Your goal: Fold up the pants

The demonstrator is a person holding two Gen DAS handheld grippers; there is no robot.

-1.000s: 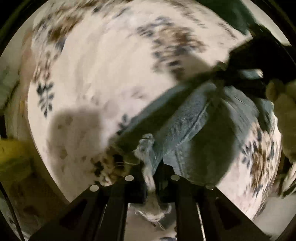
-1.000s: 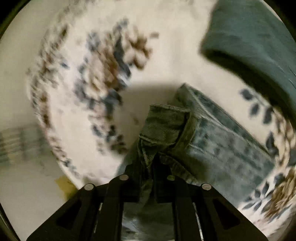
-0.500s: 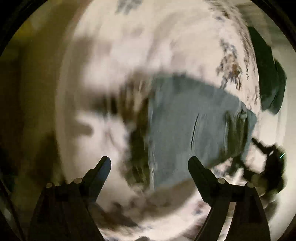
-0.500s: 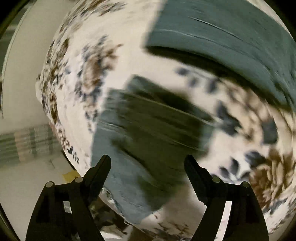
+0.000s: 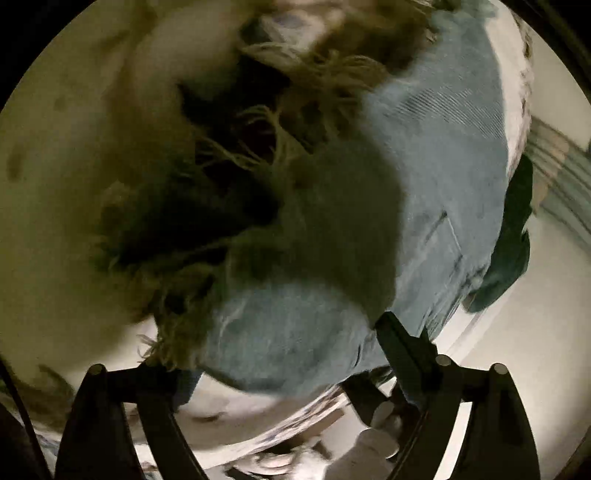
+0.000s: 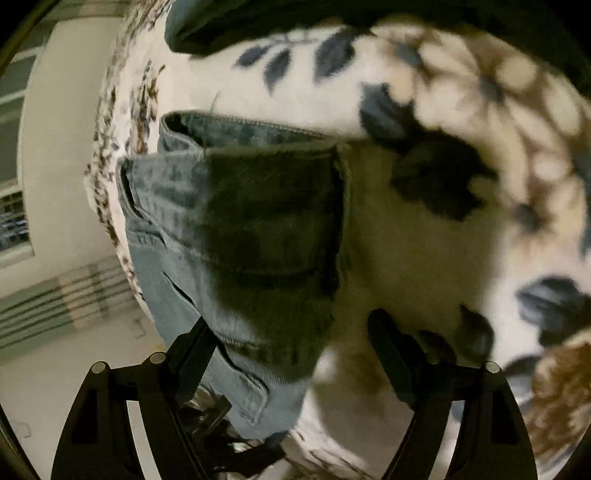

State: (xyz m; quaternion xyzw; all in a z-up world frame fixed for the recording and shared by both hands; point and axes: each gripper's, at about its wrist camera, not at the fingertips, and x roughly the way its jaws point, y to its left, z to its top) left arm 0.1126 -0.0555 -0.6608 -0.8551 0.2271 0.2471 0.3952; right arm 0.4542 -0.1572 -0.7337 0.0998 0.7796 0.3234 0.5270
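Jeans (image 5: 436, 155) lie folded on a white cloth with a blue and brown flower print (image 6: 461, 92), and both grippers hang over them with nothing held. In the left wrist view the left gripper (image 5: 273, 339) has its fingers spread wide apart — one dark finger (image 5: 402, 347) stands at the right over the near edge of the denim, the other low at the left. A frayed hem (image 5: 266, 147) with loose pale threads lies at the left of the pants, partly in deep shadow, and a back pocket (image 5: 443, 236) shows on the lit denim further right. A dark green garment (image 5: 513, 236) sits at the far right edge of the cloth, just beside the jeans; whether the two touch is not clear. This view is blurred, so finer detail is lost.

In the right wrist view the right gripper (image 6: 288, 336) is also wide open. Its left finger (image 6: 195, 343) is over the denim, its right finger (image 6: 391, 343) over the bare printed cloth. The jeans (image 6: 177, 221) lie in layers here, waistband edge toward the top — a heavy shadow covers their middle. The green garment (image 6: 229, 22) lies along the top of the view. Pale floor (image 6: 74, 350) and a striped mat (image 6: 62, 295) show at the left, beyond the cloth's edge.
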